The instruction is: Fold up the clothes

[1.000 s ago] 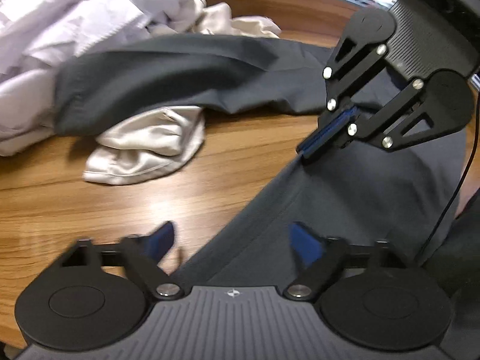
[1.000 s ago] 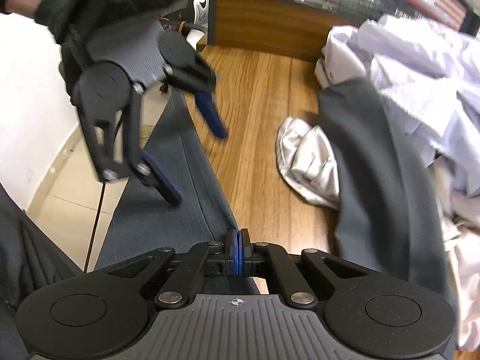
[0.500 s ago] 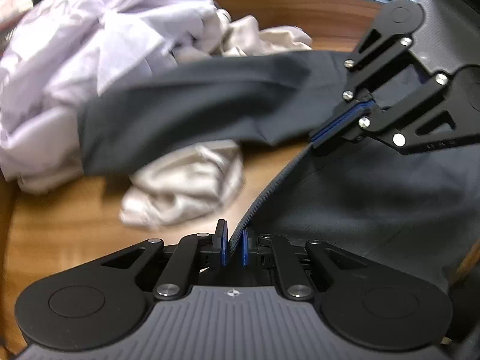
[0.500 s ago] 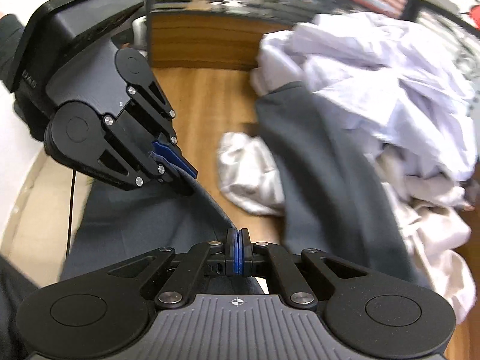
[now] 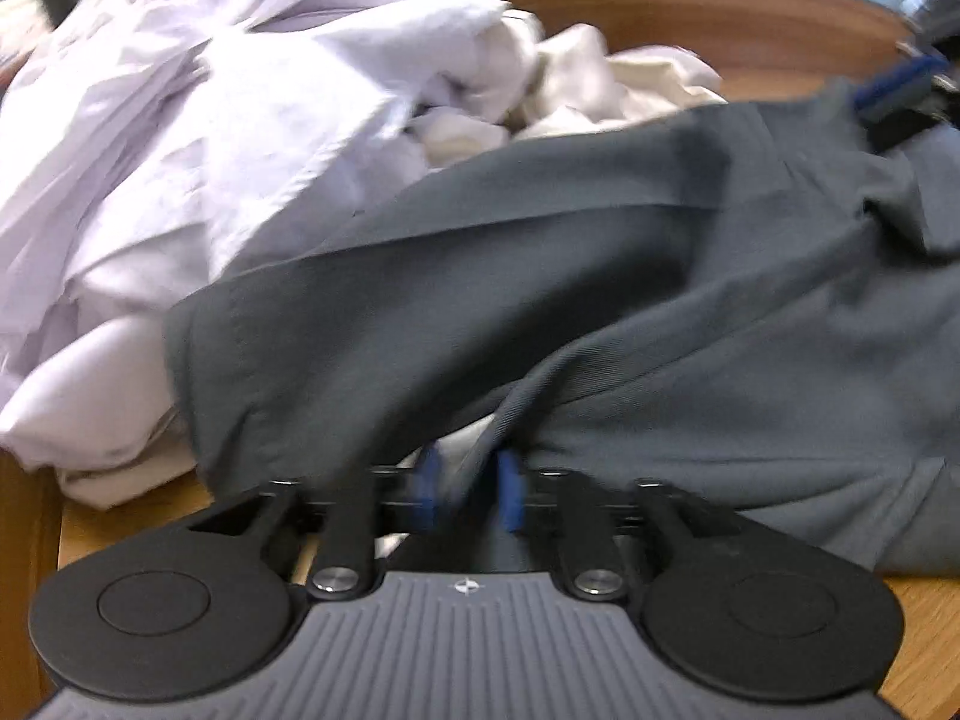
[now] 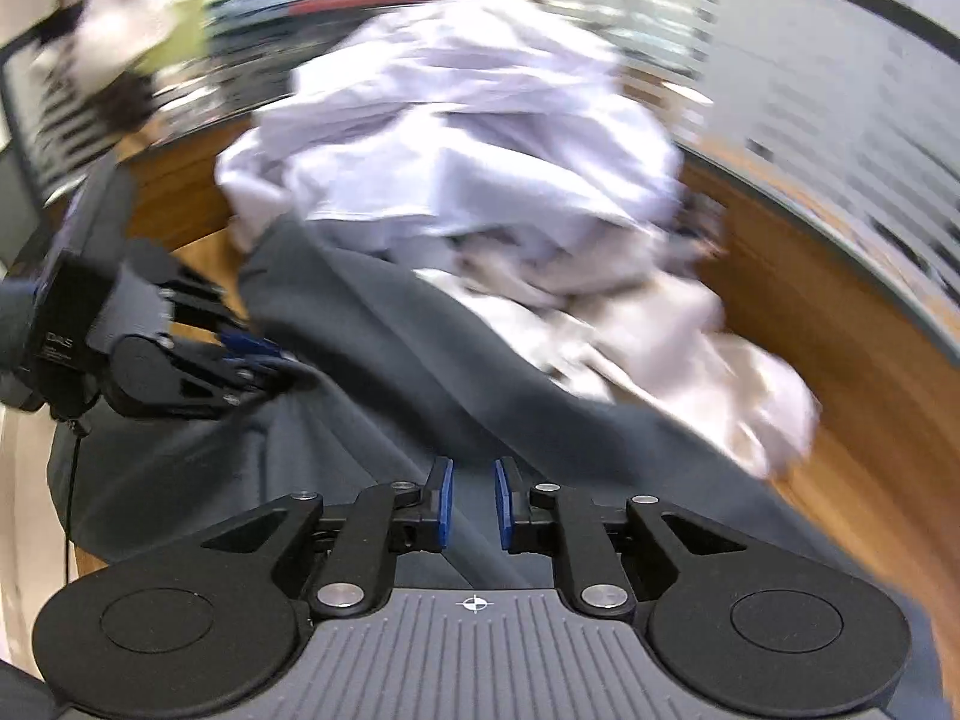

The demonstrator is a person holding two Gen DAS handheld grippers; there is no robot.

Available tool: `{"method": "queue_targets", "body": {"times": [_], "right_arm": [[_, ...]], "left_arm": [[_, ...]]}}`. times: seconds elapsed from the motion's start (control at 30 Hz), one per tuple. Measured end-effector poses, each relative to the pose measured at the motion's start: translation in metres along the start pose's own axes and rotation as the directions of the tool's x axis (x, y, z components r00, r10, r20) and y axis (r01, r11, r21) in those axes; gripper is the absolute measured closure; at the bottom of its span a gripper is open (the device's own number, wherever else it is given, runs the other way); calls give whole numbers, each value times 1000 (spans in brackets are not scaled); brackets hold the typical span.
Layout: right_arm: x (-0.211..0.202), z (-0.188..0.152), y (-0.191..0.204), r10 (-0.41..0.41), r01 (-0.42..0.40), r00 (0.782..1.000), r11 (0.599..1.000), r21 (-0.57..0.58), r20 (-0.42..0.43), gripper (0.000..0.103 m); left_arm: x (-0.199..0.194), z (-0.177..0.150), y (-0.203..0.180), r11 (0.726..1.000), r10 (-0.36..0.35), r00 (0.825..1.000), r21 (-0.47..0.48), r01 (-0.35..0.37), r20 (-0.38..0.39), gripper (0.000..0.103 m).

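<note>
A dark grey garment (image 5: 600, 312) lies across the wooden table, one part doubled over another; it also shows in the right wrist view (image 6: 420, 360). My left gripper (image 5: 465, 489) has its blue pads slightly apart with a fold of the grey cloth between them. My right gripper (image 6: 474, 504) has its pads apart too, with grey cloth lying between them. The left gripper shows at the left of the right wrist view (image 6: 249, 354), at the garment's edge. The right gripper's blue pad shows at the top right of the left wrist view (image 5: 900, 84).
A big heap of white and pale lilac clothes (image 5: 228, 138) lies beyond the grey garment, also in the right wrist view (image 6: 480, 150). Cream cloth (image 6: 690, 348) lies beside it. The wooden table (image 6: 870, 372) has a raised curved rim behind the heap.
Both grippers carried the grey garment's edge forward over its other part, toward the heap. Both pairs of pads, shut half a second ago, now stand slightly apart.
</note>
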State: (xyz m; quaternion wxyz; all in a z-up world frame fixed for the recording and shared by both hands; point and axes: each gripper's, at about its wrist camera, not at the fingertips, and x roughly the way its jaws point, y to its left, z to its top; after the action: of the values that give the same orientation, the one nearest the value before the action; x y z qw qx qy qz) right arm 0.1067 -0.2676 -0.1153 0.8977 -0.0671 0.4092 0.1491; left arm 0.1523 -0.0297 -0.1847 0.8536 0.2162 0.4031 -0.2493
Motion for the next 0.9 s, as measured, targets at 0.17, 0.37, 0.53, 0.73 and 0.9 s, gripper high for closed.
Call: {"method": "queue_targets", "body": {"times": [0.17, 0.37, 0.53, 0.73, 0.9], "right_arm": [[-36, -43, -33, -81, 85, 996, 989, 123, -34, 80], [-67, -96, -55, -147, 168, 984, 955, 243, -103, 73], [-72, -131, -58, -212, 251, 962, 936, 248, -172, 67], [-47, -141, -45, -261, 295, 943, 943, 155, -207, 59], [-4, -129, -36, -271, 290, 942, 954, 73, -200, 61]], "left_arm": [[-32, -12, 33, 975, 16, 996, -224, 5, 91, 25], [-31, -17, 54, 939, 94, 991, -338, -59, 90, 21], [-8, -21, 71, 911, 100, 993, -407, -65, 65, 21], [9, -20, 70, 917, 46, 997, -399, -17, 64, 23], [6, -8, 74, 926, 50, 999, -376, -40, 17, 96]]}}
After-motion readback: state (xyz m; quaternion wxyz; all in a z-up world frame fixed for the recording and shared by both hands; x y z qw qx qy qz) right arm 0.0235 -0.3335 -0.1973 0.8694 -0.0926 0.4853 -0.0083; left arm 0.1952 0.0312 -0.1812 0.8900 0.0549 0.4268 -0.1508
